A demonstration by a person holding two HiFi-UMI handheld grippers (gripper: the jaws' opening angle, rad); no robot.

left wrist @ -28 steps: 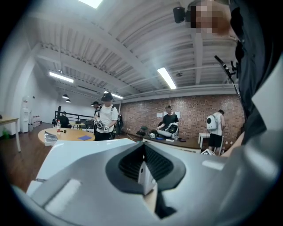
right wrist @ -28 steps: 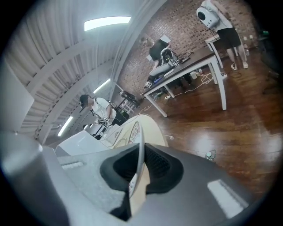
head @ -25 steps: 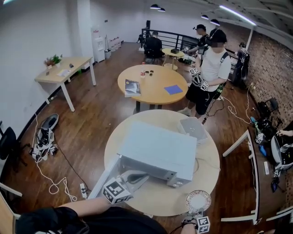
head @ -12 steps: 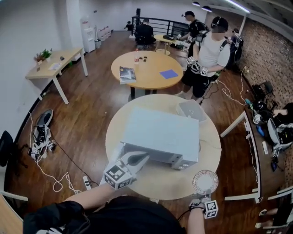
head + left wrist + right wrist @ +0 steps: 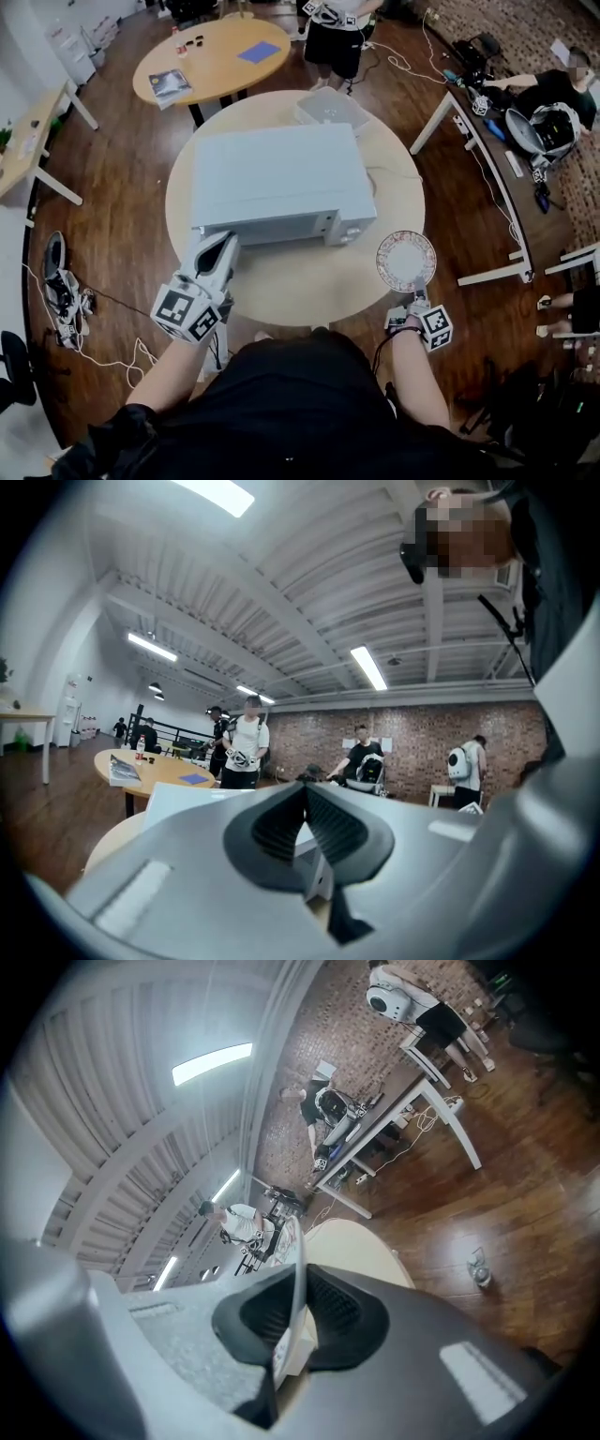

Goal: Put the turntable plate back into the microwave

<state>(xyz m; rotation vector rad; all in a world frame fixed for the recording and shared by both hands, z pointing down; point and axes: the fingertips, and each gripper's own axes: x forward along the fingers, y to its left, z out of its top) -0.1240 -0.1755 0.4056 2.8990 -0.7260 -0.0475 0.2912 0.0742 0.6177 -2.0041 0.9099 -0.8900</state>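
A round cream table (image 5: 281,286) stands on the wooden floor (image 5: 122,216) and carries 2 things. A white microwave (image 5: 277,178) sits across its middle, front toward the near edge. A clear plastic bin (image 5: 330,108) rests at the far edge, just behind the microwave.

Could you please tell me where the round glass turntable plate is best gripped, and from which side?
Grip its thin rim at the edge nearest the person, coming in along the disc's plane. The round glass turntable plate is flat and wide, so only its edge fits between jaws. The right hand-held gripper is shut on it that way.
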